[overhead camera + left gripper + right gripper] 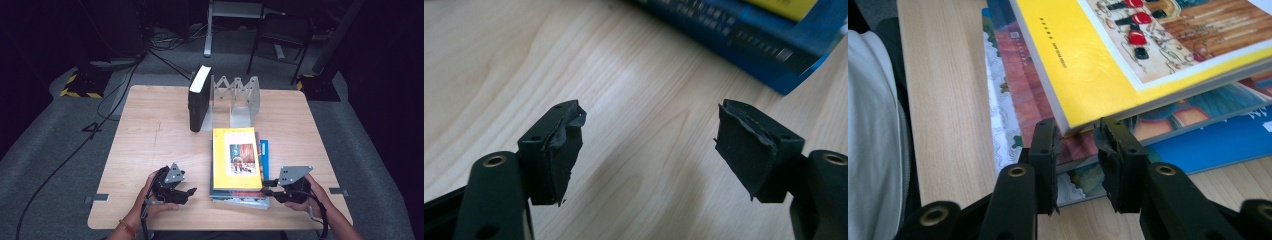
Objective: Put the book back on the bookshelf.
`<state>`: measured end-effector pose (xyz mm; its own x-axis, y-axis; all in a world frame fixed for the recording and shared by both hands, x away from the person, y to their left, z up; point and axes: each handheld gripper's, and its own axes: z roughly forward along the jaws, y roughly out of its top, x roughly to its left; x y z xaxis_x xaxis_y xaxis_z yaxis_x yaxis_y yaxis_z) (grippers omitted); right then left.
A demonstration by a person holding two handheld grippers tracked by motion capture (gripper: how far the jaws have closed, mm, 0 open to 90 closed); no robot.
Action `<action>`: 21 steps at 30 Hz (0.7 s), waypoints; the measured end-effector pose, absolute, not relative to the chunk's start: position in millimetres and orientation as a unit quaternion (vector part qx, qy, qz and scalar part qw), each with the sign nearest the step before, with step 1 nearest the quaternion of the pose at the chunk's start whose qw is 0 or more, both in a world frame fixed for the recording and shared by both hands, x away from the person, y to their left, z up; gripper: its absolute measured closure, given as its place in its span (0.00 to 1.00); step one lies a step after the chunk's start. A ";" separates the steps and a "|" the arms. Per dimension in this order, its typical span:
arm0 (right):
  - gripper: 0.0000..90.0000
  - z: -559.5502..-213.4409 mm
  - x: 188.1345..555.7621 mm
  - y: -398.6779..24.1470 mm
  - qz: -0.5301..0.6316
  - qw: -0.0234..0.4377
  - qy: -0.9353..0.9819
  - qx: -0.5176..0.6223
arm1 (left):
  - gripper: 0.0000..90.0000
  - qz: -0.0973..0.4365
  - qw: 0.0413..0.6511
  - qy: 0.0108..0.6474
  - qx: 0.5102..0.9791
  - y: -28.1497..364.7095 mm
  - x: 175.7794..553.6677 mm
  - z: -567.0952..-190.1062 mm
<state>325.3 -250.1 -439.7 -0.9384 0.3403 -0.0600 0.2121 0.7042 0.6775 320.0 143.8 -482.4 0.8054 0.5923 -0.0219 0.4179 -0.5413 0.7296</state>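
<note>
A yellow book (222,160) (1088,70) lies on top of a stack of flat books (263,155) near the table's front edge. My right gripper (265,186) (1075,135) is at the book's near right corner, its jaws closed in on either side with the pads against that corner. Under it lie a picture book (1018,100) and a blue book (1208,140). My left gripper (190,192) (649,145) hovers open over bare wood left of the stack, nothing between its jaws. The blue book's spine (744,35) is just beyond it.
A thick black book (199,100) stands upright at the back of the wooden table (150,145), leaning on a metal expanding book rack (240,95). Cables, chair legs and stand bases sit on the floor behind. The person's white sleeve (873,125) is close by the right gripper.
</note>
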 end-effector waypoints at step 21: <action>0.34 -430.9 353.2 -231.9 0.392 0.020 0.887 0.244 | 0.31 0.157 0.393 0.290 0.858 125.0 348.6 -468.6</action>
